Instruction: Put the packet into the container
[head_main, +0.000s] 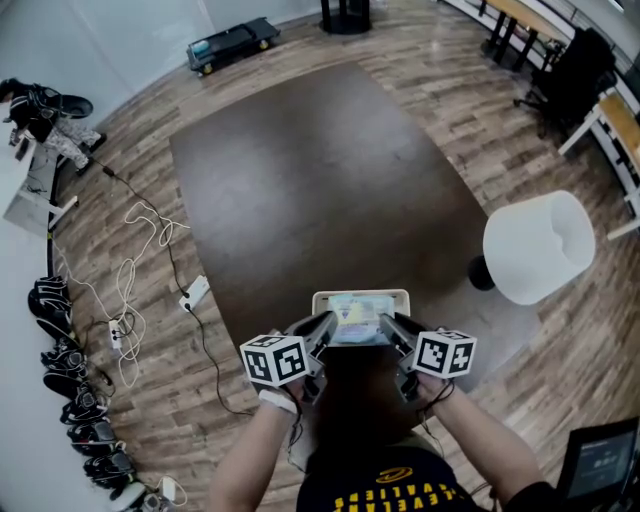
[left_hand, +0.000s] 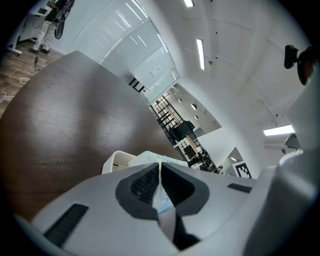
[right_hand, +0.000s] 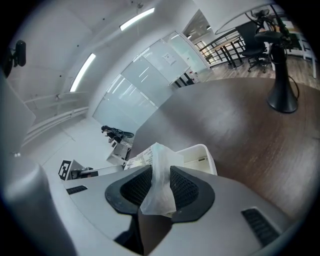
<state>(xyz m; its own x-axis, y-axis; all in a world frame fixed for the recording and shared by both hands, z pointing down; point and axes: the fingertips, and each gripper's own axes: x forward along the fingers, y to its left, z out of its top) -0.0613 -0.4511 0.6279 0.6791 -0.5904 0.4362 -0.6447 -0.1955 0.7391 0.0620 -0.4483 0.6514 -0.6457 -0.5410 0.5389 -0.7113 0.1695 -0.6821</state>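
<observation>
The left gripper (left_hand: 160, 167) has its jaws pressed together on the thin left edge of the packet (head_main: 357, 320). The right gripper (right_hand: 160, 167) pinches the bunched right edge. The packet hangs between them, it seems just over the white container (head_main: 322, 297), at the near side of the brown table (head_main: 300, 170).

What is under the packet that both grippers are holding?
The white container lies below the packet, on the brown table. Only its rim shows in the head view; the packet covers most of its inside, so any contents cannot be seen.
</observation>
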